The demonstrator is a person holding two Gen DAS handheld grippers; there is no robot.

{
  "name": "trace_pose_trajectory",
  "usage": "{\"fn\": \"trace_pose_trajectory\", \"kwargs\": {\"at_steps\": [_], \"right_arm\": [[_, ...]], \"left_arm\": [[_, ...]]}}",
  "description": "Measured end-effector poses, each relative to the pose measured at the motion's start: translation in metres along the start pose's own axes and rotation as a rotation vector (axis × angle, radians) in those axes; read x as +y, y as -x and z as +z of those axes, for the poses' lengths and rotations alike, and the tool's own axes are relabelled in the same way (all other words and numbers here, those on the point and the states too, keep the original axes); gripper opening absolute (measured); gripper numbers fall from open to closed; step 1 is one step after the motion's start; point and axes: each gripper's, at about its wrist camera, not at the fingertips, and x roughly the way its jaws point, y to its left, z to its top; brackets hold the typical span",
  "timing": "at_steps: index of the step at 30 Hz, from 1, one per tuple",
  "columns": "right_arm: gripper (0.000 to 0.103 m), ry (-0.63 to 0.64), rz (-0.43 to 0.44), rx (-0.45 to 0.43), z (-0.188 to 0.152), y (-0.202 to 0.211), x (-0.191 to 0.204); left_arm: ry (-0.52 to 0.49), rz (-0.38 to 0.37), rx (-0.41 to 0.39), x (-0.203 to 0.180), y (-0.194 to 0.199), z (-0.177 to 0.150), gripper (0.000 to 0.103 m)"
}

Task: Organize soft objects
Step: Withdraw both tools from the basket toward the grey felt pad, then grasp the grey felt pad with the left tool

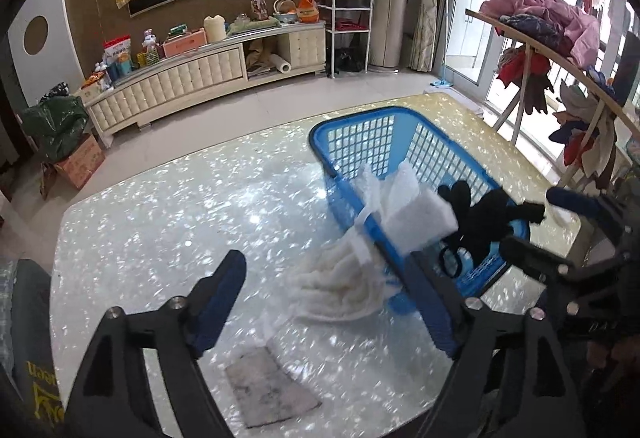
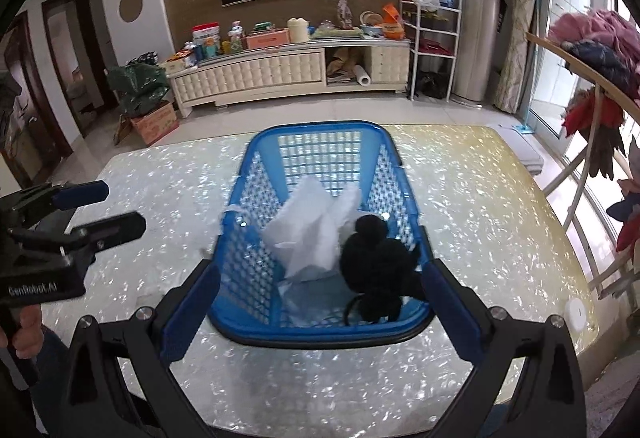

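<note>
A blue plastic basket (image 1: 360, 126) (image 2: 320, 132) stands on the glittery table (image 1: 180, 206). Inside lie white foam pieces (image 2: 308, 230) (image 1: 416, 206) and a black soft toy (image 2: 376, 266) (image 1: 484, 214). A white fluffy cloth (image 1: 336, 286) lies on the table against the basket's left side, and a flat grey pad (image 1: 268, 390) lies near the front edge. My left gripper (image 1: 332, 298) is open above the white cloth, holding nothing. My right gripper (image 2: 320, 302) is open, straddling the basket's near end, empty. The left gripper also shows in the right wrist view (image 2: 104, 210).
A clothes rack with hanging garments (image 1: 560, 50) stands to the right of the table. A small white round disc (image 2: 576, 312) sits on the table's right edge. A long cream cabinet (image 2: 280, 74) with clutter lines the far wall.
</note>
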Motion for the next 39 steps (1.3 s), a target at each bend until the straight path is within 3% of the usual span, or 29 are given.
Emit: {"fn": "trace_pose_trajectory", "kwargs": {"at_steps": [17, 25, 39], "right_arm": [[0.101, 0.142, 0.097, 0.052, -0.013, -0.018, 0.066], [0.101, 0.204, 0.140, 0.089, -0.018, -0.037, 0.095], [0.101, 0.263, 0.179, 0.157, -0.031, -0.062, 0.123]], "left_arm": [[0.161, 0.030, 0.077, 0.072, 0.008, -0.078, 0.081], [0.271, 0.028, 0.182, 0.095, -0.024, -0.119, 0.081], [0.346, 0.058, 0.348, 0.103, -0.087, -0.161, 0.081]]}}
